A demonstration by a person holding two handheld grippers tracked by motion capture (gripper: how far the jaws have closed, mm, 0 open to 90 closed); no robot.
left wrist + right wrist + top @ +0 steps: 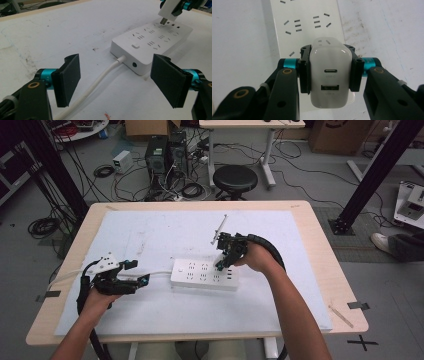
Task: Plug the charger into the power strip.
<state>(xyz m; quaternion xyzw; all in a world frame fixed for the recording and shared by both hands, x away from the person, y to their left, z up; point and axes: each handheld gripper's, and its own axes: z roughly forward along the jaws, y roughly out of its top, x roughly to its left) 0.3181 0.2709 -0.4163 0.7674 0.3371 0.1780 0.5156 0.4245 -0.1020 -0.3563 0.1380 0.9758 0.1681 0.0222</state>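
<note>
Currently, a white USB charger [330, 75] is clamped between the jaws of the right gripper [226, 256], with its two USB ports facing the camera in the right gripper view. In the left gripper view, its metal prongs [163, 21] sit at the sockets near the far end of the white power strip [205, 274], just above or touching its top face; which of the two cannot be told. The power strip lies flat near the middle of the white mat [150, 235] covering the surface [320, 245]. Its white cable [95, 85] exits the near end and runs between the jaws of the left gripper [135, 276], which stands wide open and empty, just left of the strip.
</note>
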